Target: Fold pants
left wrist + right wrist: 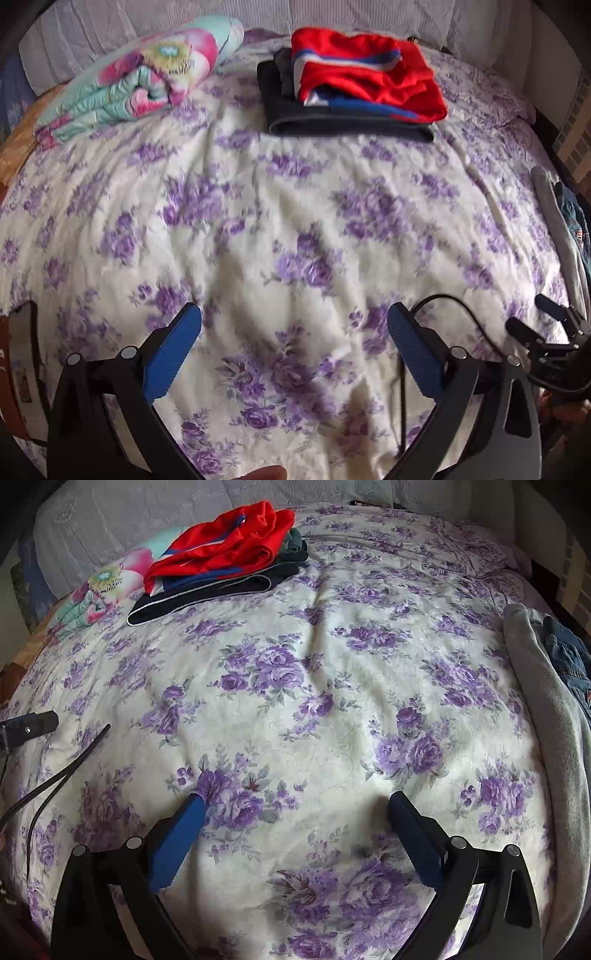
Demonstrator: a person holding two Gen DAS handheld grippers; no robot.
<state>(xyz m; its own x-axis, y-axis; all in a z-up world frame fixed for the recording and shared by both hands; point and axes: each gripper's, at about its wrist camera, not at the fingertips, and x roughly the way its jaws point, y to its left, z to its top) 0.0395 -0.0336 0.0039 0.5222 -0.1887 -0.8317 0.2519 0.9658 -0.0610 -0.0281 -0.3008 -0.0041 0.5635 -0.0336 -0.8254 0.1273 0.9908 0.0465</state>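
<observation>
A stack of folded clothes lies at the far side of the bed: red shorts with blue and white stripes [365, 77] [229, 546] on top of dark folded pants [343, 122] [207, 590]. My left gripper [294, 314] hovers open over the floral bedspread [258, 221], nothing between its blue pads. My right gripper [297, 801] is also wide open above the bedspread [314, 701], empty. At the right edge of the bed lie grey pants [546, 716] [554, 221] and a blue denim garment [569, 657]. The right gripper's body [546, 339] shows in the left wrist view.
A folded quilt with a colourful flower print [147, 81] [99, 590] lies at the far left. Pillows [110, 33] line the headboard. Black cables [55, 775] and part of the left gripper [26, 727] sit at the left edge of the right wrist view.
</observation>
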